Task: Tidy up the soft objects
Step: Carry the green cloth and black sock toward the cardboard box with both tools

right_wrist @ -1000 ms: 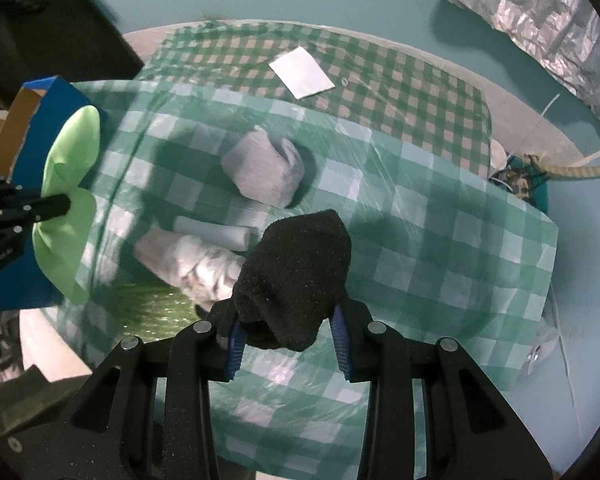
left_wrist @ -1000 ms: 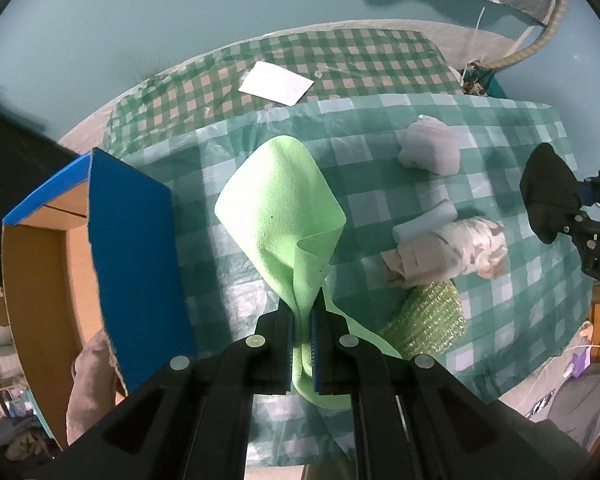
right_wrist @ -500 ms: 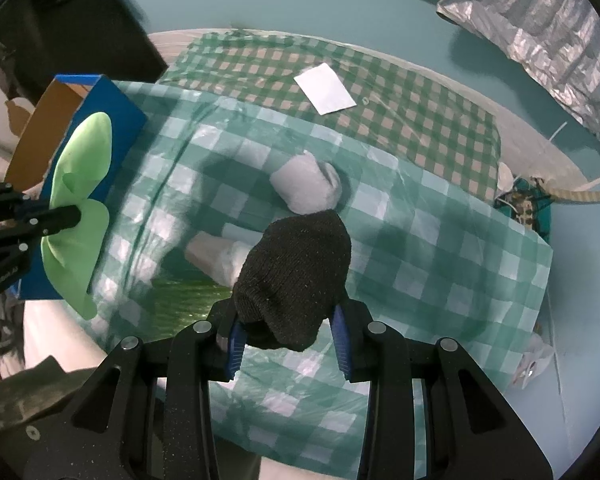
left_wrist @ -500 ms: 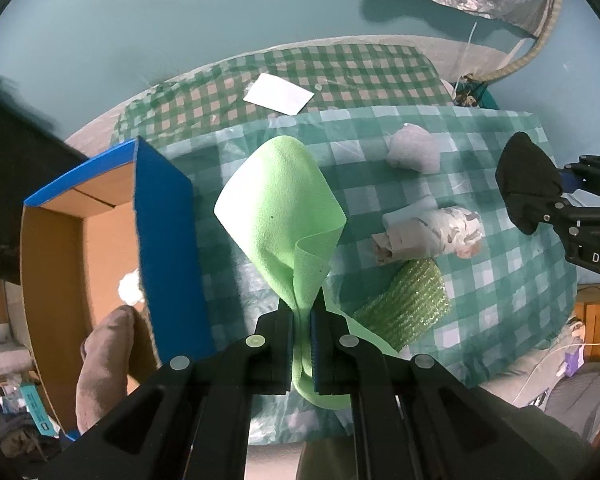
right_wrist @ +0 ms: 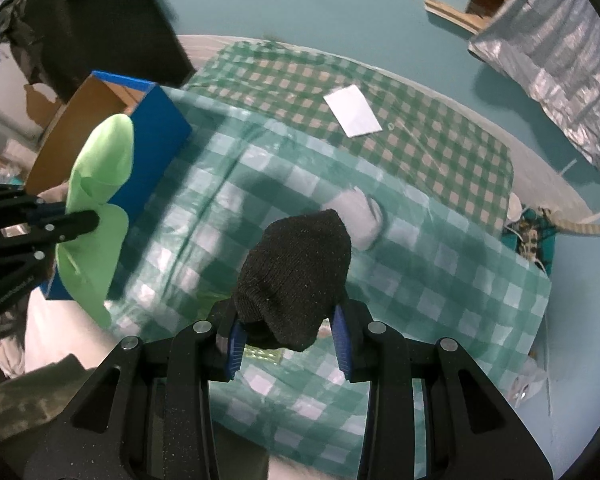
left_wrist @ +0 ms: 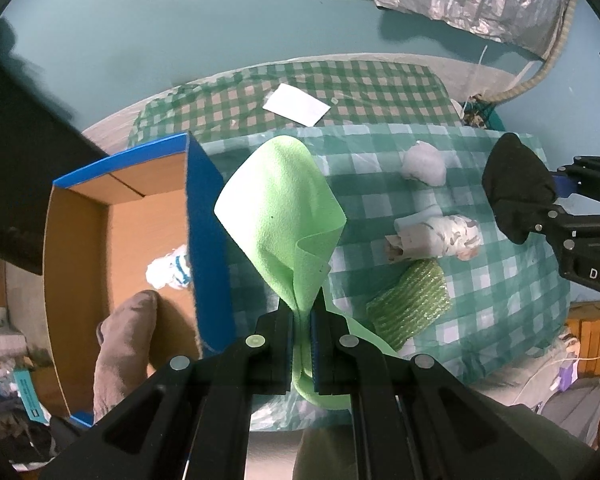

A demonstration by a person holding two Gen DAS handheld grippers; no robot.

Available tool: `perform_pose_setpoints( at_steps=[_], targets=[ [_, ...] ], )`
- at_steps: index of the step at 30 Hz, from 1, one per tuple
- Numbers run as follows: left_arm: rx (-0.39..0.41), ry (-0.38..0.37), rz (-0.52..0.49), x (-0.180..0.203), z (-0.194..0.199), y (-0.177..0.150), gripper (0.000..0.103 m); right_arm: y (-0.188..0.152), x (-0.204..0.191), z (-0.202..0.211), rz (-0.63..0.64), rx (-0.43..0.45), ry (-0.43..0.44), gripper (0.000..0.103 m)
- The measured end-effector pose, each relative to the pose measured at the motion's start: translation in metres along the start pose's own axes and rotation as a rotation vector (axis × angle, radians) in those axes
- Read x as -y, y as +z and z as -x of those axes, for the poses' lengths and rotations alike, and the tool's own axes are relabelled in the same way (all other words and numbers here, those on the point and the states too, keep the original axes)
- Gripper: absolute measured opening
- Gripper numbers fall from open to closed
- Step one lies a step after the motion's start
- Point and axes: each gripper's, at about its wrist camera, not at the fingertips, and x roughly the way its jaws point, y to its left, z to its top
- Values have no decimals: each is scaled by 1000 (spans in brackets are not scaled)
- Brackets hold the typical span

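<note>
My left gripper (left_wrist: pixel 302 316) is shut on a light green cloth (left_wrist: pixel 280 216) and holds it high above the checked table, beside the blue cardboard box (left_wrist: pixel 208 248). The cloth (right_wrist: pixel 100 184) and the left gripper (right_wrist: pixel 80 216) also show at the left of the right wrist view. My right gripper (right_wrist: pixel 288 340) is shut on a black knit sock (right_wrist: pixel 296 268), held above the table; the sock (left_wrist: pixel 516 184) shows at the right of the left wrist view. A grey sock (left_wrist: pixel 424 164), a patterned rolled cloth (left_wrist: pixel 436 236) and a green scrubber (left_wrist: pixel 408 304) lie on the table.
The open box holds a brown soft item (left_wrist: pixel 120 344) and a white and blue one (left_wrist: pixel 168 272). A white paper (left_wrist: pixel 296 104) lies on the far darker checked cloth (left_wrist: pixel 380 92). The table's green checked cover (right_wrist: pixel 440 280) drops off at the right edge.
Both grippers have risen and moved left with their loads. The box's inside has come into the left wrist view, and the table items look smaller.
</note>
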Motion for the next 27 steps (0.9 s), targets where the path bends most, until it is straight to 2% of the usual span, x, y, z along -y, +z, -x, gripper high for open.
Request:
perform_pose_setpoints(
  at_steps=[15, 27],
  targets=[
    [50, 17, 77, -42, 35, -8, 7, 28, -52, 10, 104, 17, 32, 35],
    [71, 51, 154, -85, 46, -13, 7, 61, -104, 6, 188, 35, 68, 35]
  ],
)
